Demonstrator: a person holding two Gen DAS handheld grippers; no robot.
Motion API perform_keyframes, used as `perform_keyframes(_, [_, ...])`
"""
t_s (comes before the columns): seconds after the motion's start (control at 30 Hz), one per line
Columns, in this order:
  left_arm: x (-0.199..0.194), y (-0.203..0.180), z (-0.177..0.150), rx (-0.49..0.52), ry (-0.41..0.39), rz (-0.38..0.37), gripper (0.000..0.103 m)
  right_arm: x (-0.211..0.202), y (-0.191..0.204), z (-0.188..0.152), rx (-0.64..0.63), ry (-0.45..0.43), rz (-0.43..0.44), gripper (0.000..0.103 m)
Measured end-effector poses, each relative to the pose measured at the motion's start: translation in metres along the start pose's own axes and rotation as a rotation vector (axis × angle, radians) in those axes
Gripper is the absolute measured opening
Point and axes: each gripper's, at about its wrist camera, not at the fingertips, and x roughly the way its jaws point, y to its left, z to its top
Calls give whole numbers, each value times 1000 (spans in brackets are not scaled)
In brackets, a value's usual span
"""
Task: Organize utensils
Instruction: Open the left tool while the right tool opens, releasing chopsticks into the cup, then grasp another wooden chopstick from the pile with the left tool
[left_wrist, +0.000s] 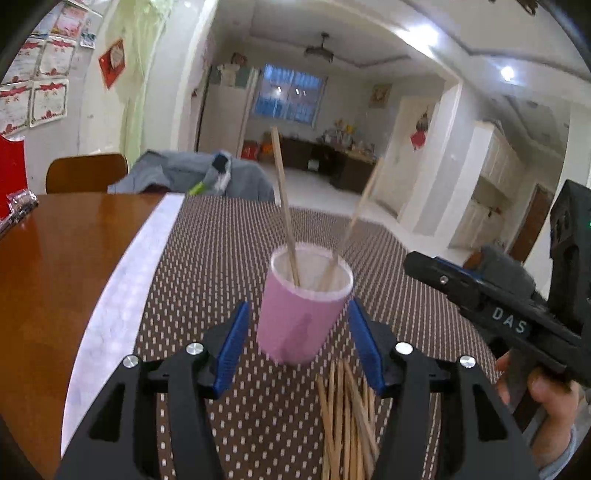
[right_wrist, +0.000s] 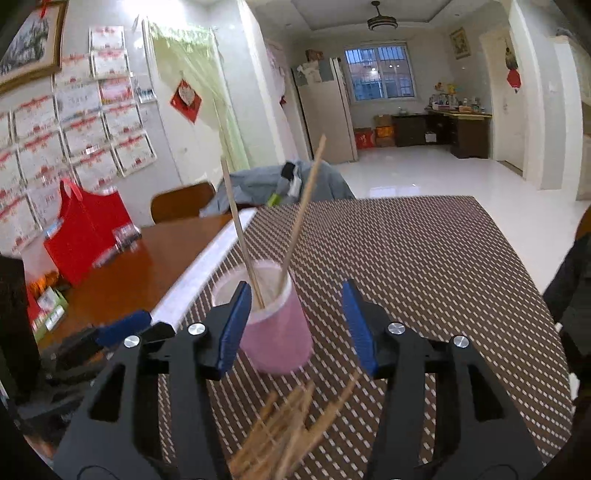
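Two pairs of tongs are held over a pink cup with two wooden sticks in it, on a patterned mat.

The left tongs are held apart, with the cup between the blue fingers but not pressed by them. A heap of loose sticks is seen on the mat just below and behind the cup, nearer the right finger. The right tongs are also held apart and empty; the cup is seen just ahead of the left finger, which partly hides the rim. The same heap appears blurred beneath these tongs. In the left view, the right tongs are seen to the right of the cup, gripped by a hand.
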Motion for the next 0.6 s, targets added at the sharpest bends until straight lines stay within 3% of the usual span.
perform_keyframes(0.13, [12, -4, -18, 26, 108, -24, 55, 2, -4, -27, -18, 78, -46, 52])
perform_keyframes(0.3, [38, -12, -44, 53, 260, -48, 55, 9, -13, -59, 3, 170, -41, 52])
perform_keyframes(0.6, [61, -17, -73, 100, 373, -88, 55, 15, -17, -95, 16, 241, -22, 55])
